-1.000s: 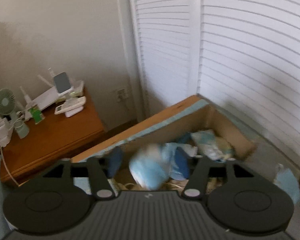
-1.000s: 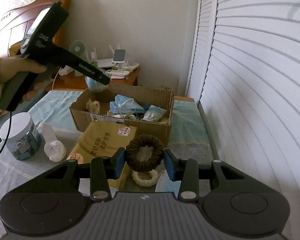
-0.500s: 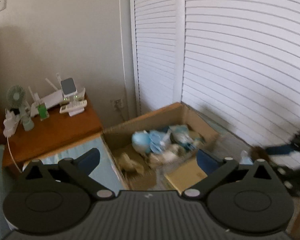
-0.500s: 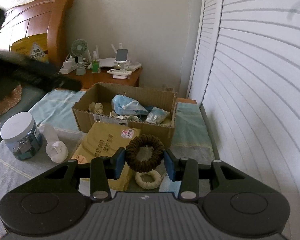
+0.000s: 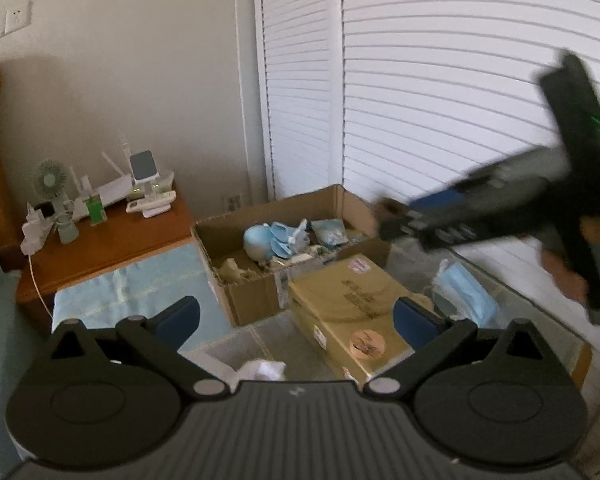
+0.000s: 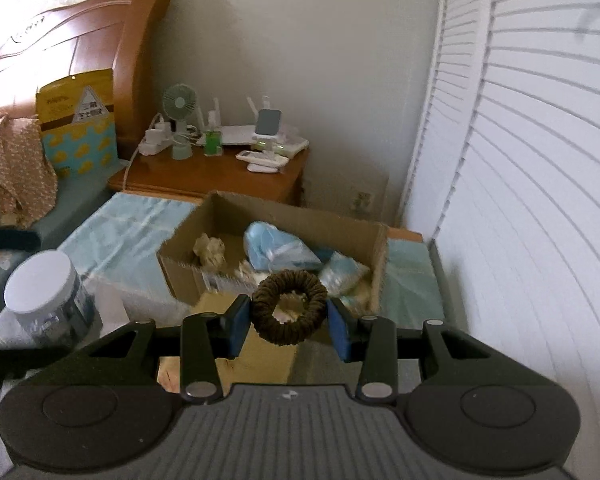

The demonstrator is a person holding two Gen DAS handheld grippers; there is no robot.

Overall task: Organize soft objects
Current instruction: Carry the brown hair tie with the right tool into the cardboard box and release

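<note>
An open cardboard box (image 5: 256,292) (image 6: 188,276) on the table holds blue face masks (image 5: 268,238) (image 6: 276,248) and pale soft items. My right gripper (image 6: 289,322) is shut on a dark brown scrunchie (image 6: 289,306) and holds it in the air just in front of the box. It also shows, blurred, in the left wrist view (image 5: 384,208), at the box's right rim. My left gripper (image 5: 296,316) is wide open and empty, back from the box. A blue mask (image 5: 466,296) lies on the table at the right. A white soft item (image 5: 262,370) lies just under my left gripper.
A flat yellow box (image 5: 352,300) lies in front of the cardboard box. A white-lidded jar (image 6: 46,296) stands at the left. A wooden nightstand (image 6: 216,172) with a fan and small devices stands behind. White louvred doors (image 6: 520,200) close the right side.
My left gripper has let go of the blue soft item into the box, opened wide and pulled back. My right gripper has moved forward towards the box with the scrunchie.
</note>
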